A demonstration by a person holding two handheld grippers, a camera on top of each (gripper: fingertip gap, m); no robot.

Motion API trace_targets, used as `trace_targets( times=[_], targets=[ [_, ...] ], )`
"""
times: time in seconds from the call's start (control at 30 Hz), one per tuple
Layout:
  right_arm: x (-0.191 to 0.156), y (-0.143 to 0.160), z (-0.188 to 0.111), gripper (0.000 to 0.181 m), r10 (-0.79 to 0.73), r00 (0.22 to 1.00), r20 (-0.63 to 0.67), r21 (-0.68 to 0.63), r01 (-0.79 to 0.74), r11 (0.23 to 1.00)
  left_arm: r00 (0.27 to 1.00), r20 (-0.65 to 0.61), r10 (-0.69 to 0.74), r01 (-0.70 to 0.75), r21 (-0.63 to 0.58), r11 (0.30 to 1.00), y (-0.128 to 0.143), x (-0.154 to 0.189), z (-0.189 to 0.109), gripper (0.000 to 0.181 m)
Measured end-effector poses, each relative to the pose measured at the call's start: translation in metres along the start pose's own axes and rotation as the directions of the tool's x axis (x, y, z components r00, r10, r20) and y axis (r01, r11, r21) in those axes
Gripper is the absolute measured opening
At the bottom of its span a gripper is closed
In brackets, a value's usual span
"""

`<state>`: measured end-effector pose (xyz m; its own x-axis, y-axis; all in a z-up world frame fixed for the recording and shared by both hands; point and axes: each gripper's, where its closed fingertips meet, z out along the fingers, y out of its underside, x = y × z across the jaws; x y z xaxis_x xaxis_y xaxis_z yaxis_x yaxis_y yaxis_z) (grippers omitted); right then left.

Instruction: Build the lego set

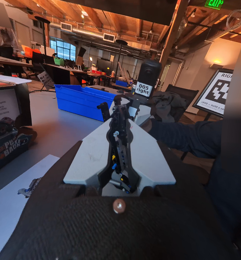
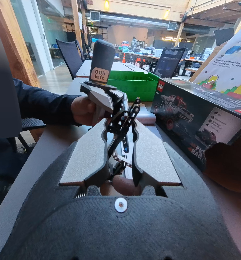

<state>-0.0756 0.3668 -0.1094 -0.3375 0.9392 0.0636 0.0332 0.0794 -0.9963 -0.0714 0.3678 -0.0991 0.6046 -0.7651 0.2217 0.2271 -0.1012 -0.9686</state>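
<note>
The grey table [image 1: 49, 126] carries the set's box [image 2: 201, 119]. Above it, the left gripper [image 1: 119, 122] and right gripper [image 2: 119, 126] both close on the black lego assembly [image 1: 119, 147], held between them. Uneven pulling could separate its thin beams.

- An open-plan workshop office in a converted loft: exposed timber ceiling beams [image 1: 117, 19] and round metal air ducts [image 1: 89, 31].
- Long wooden workbenches [image 2: 152, 55] crowded with gear, and black mesh office chairs [image 2: 167, 61].
- Orange traffic cones [image 2: 123, 57] on the floor, and a green lit exit sign [image 1: 214, 3] overhead.
</note>
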Motion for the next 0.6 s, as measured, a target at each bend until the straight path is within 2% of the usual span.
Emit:
trace_targets(
  times=[0.17, 0.33, 0.43, 0.6],
  targets=[
    [0.004, 0.000, -0.001, 0.029, 0.076, 0.997, -0.001, 0.032, -0.076, 0.997, 0.997, 0.057, 0.060, -0.055, -0.086, 0.995, 0.005, -0.006, -0.001, 0.013],
    [-0.001, -0.002, -0.004, 0.030, 0.062, 0.997, 0.042, 0.048, -0.064, 0.997, 0.989, 0.075, 0.127, -0.118, -0.117, 0.986, 0.006, -0.002, -0.001, 0.014],
    [-0.004, -0.005, -0.007, 0.030, 0.112, 0.989, 0.095, 0.031, -0.115, 0.993, 0.992, 0.083, 0.096, -0.084, -0.136, 0.987, 0.002, -0.002, -0.002, 0.014],
    [-0.007, -0.020, -0.010, 0.030, 0.198, 0.967, 0.159, 0.077, -0.212, 0.974, 0.991, 0.102, 0.091, -0.075, -0.149, 0.986, -0.003, 0.001, 0.001, 0.013]
  ],
)
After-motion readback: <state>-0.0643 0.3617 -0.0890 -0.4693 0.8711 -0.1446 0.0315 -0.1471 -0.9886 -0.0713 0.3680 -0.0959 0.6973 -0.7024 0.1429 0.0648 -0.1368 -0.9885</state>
